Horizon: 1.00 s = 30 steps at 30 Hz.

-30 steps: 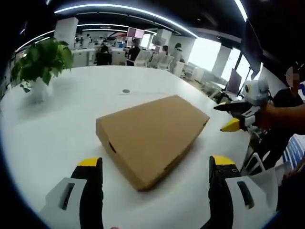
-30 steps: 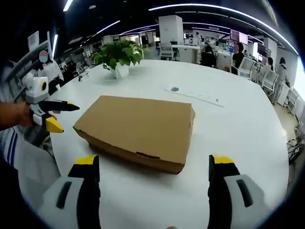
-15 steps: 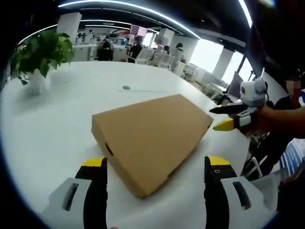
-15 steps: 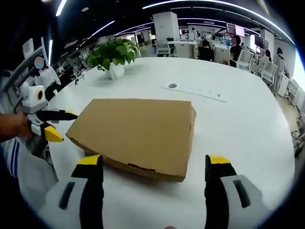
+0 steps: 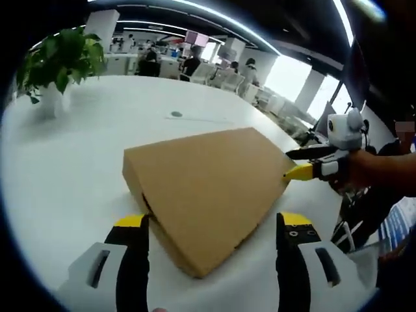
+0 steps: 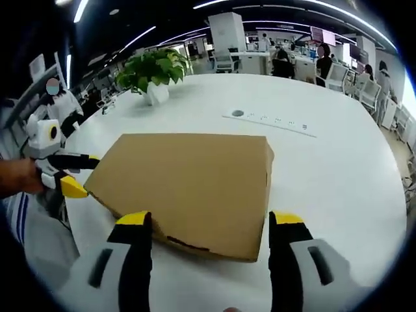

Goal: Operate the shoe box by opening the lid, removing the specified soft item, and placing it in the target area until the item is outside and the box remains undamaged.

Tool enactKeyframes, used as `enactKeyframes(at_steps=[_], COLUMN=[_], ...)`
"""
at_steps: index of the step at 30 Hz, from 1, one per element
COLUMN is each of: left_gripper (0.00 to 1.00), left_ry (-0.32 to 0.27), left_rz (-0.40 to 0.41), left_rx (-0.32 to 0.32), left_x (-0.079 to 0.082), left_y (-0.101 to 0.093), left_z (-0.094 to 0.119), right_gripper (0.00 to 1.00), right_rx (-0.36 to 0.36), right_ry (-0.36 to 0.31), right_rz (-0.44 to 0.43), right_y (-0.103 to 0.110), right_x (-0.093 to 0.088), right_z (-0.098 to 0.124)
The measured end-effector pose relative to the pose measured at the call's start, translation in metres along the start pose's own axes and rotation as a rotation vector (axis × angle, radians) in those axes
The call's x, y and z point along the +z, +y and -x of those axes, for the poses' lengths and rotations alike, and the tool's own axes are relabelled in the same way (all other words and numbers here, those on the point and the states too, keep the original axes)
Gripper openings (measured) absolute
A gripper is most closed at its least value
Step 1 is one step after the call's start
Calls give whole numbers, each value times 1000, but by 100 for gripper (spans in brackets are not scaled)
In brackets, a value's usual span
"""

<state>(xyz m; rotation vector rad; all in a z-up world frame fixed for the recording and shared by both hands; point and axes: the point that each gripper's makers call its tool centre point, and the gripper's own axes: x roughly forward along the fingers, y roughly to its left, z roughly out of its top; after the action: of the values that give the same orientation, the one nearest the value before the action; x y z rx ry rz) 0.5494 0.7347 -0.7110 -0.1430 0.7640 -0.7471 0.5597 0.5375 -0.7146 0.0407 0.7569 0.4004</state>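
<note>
1. Box contents are hidden; the lid is shut.
2. The shoe box (image 5: 211, 192) (image 6: 188, 185), plain brown cardboard, lies flat on the white table (image 5: 71, 162) (image 6: 331, 162).
3. Left gripper (image 5: 213, 224) (image 6: 77, 173) and right gripper (image 6: 209, 221) (image 5: 300, 162): jaws spread wide at opposite box corners, gripping nothing.
4. A potted plant (image 5: 55, 65) (image 6: 155, 75) stands well apart.

Both views close, low, from opposite ends (facing inward) — sharing shoe box (image 5: 208, 188) (image 6: 188, 185).
</note>
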Motion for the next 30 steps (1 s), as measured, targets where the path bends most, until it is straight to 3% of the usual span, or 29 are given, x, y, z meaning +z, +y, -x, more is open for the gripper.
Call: enactKeyframes(at_steps=[5, 16, 30], left_gripper=[75, 53, 52], left_ry=[-10, 12, 11], left_rz=[64, 43, 45], left_rx=[12, 87, 73], left_x=[4, 0, 1], left_y=[5, 18, 20], left_z=[0, 0, 1], right_gripper=[67, 58, 54], right_rx=[1, 3, -8], right_ry=[4, -24, -42], right_rz=[-13, -66, -91], right_y=[-2, -9, -8], right_x=[0, 2, 1], right_z=[-5, -3, 0])
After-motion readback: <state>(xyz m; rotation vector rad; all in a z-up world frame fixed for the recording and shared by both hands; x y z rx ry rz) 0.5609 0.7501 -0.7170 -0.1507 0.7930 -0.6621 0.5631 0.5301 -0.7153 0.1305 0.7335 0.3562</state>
